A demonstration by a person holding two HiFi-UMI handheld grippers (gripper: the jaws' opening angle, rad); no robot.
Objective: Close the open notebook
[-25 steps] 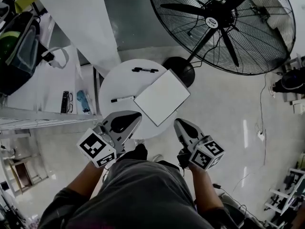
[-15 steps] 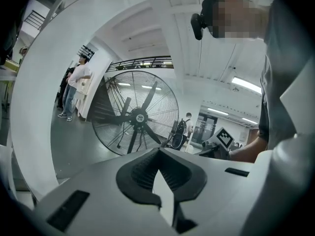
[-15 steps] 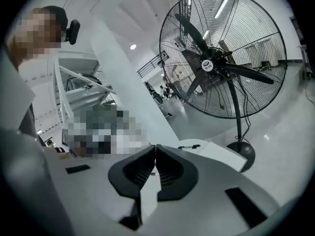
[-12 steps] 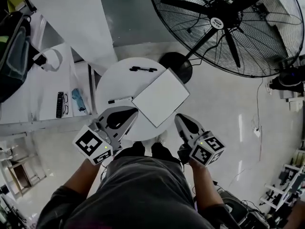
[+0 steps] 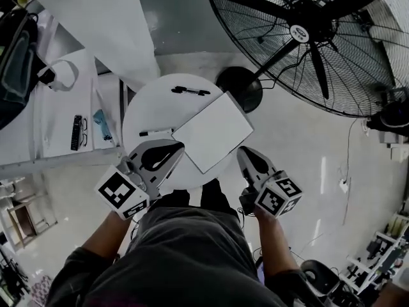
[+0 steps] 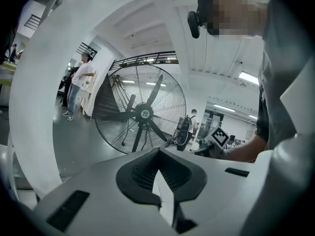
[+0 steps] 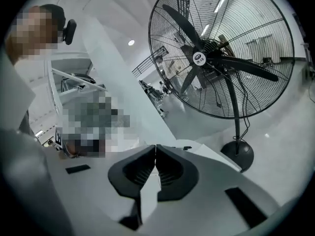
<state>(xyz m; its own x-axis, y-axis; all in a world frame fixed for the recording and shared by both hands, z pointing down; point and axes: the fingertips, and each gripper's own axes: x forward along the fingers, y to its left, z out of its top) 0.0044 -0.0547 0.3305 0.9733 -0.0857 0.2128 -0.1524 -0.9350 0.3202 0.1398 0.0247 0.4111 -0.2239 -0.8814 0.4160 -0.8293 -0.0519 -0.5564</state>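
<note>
Your left gripper (image 5: 177, 148) and right gripper (image 5: 245, 152) are both closed and empty, just short of the notebook (image 5: 213, 131) on the round table (image 5: 153, 107).

I've got the notebook (image 5: 213, 132) in the head view now; it's a plain white rectangle, lying flat on the round white bench (image 5: 150, 110); it's turned on the diagonal, one corner pointing away from me and the opposite one back toward me; it sits on the bench's right half, and its right-hand corner juts out past the rim; the face turned up is blank white; whether that's a cover or a page I can't tell from here; a black pen (image 5: 190, 92) lies apart from its far-left edge; a slim marker (image 5: 156, 132) ends just beside its left corner.
</note>
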